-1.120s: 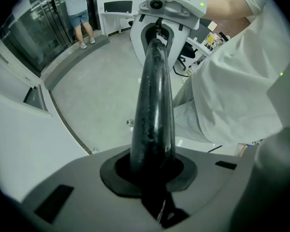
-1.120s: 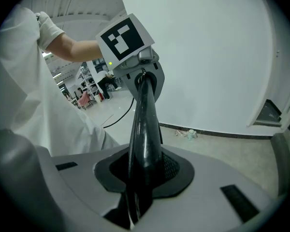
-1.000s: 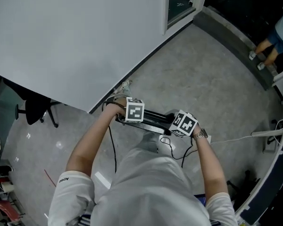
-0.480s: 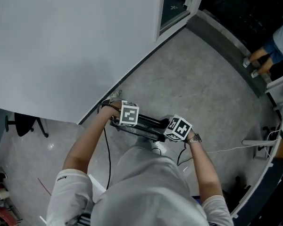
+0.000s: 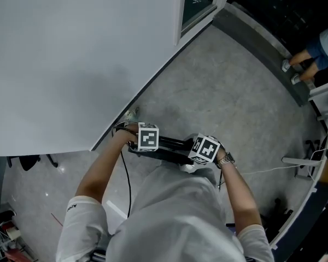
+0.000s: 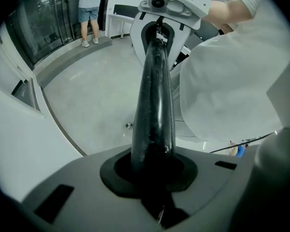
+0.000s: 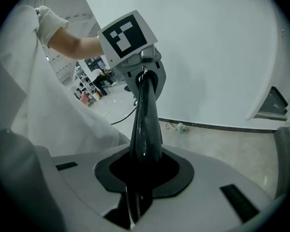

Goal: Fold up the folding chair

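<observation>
folding chair [image 5: 173, 149]: mostly hidden beneath torso [image 5: 175, 212] | bystander [image 5: 321, 41]: cut off at edge

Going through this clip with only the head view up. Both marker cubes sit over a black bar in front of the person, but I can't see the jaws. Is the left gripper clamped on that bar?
Observer: Yes. In the left gripper view the left gripper is shut on the black bar, which fills the gap between its jaws.
Operator: And the right one?
Observer: The right gripper view shows the right gripper shut on the black bar too, and the bar runs straight on to the other gripper.
Operator: I only see someone's legs at top right. Where is that person?
Observer: The bystander, in blue shorts, stands beside dark glass panels.
</observation>
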A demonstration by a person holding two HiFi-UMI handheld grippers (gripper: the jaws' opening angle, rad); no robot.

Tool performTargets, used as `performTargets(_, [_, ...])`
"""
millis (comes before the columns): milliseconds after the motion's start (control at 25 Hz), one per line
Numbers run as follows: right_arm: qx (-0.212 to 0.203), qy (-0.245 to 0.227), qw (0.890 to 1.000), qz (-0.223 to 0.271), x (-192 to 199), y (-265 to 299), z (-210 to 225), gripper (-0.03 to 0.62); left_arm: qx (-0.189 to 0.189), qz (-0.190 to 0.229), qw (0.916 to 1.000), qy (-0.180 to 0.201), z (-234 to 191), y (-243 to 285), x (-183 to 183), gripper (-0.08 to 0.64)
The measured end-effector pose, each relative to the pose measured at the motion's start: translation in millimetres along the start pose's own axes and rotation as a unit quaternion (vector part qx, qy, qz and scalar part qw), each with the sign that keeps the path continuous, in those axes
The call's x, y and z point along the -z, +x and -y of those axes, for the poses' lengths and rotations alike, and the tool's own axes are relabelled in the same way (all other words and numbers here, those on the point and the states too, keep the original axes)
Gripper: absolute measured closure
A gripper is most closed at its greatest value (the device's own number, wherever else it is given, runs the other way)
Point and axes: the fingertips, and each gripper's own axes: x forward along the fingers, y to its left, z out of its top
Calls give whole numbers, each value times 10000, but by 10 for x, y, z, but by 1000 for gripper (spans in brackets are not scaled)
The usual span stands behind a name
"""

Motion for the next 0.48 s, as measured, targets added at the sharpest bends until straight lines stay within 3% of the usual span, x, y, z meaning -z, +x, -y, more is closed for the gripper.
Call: performTargets(480, [-66, -269, 9990, -352, -36, 94, 153, 525, -72, 107, 9998, -118, -81, 46, 73, 491])
